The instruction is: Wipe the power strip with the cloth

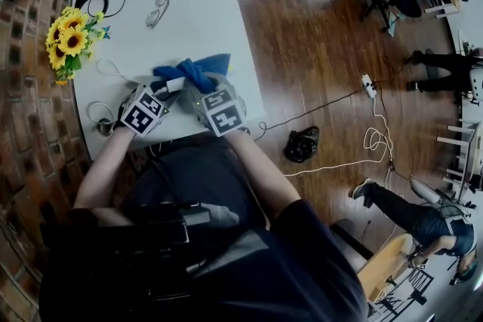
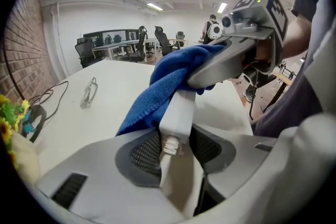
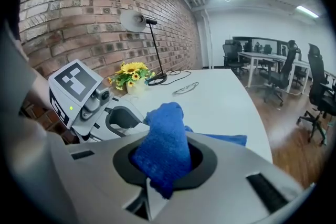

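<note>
Left tool (image 1: 167,90) and right tool (image 1: 200,87) meet over the near part of the white desk (image 1: 196,4) in the head view. Their marker cubes show black-and-white squares, and the blue cloth (image 1: 195,70) is bunched at their tips. Sunflowers (image 1: 69,38) stand at the desk's left edge, and glasses (image 1: 158,8) lie farther up. In the left gripper view, the left tool's jaws are clamped on the cable end of the white power strip (image 2: 178,110). The strip's long axis runs away from the camera, along the jaws, tilting slightly right. The cloth drapes its far part, where the right tool reaches in from the right. In the right gripper view, the right tool's jaws are pinched tight on a fold of the cloth, and a loose tail trails onto the desk.
</note>
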### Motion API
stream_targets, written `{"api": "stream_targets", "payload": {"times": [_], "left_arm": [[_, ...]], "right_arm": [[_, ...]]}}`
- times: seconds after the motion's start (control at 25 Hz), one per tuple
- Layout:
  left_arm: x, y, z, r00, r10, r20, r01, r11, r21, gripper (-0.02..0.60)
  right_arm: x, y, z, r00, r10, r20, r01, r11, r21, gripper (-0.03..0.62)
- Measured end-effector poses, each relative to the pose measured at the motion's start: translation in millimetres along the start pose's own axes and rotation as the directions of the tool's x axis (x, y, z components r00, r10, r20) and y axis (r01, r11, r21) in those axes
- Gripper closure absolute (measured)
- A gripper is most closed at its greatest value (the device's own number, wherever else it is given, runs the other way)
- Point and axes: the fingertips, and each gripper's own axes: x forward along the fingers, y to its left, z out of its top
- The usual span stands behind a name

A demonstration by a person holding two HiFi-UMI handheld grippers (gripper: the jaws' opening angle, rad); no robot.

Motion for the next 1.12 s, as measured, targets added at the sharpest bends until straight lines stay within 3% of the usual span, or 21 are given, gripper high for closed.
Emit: {"api": "stream_targets", "payload": {"times": [0.28, 0.84, 1.12], "left_arm": [[0.2, 0.8, -1.3, 1.0, 0.022, -0.017, -0.023, 1.0, -0.009, 0.4], [3.9, 1.0, -4.4, 0.993, 0.084, -0.086, -0.088, 0.995, -0.044, 0.399], [6.4, -2.2, -4.7, 0.985, 0.102, -0.141, -0.113, 0.991, -0.072, 0.399]], "right_arm": [[-13.5, -26.7, -5.3, 0.999, -0.038, 0.027, 0.038, 0.999, -0.008, 0.548], [-28.0, -57.4, -11.4, 0.999, -0.018, 0.036, 0.019, 1.0, -0.025, 0.548], [-32.8, -64.1, -12.2, 0.999, 0.045, 0.028, -0.045, 0.999, -0.008, 0.548]]}}
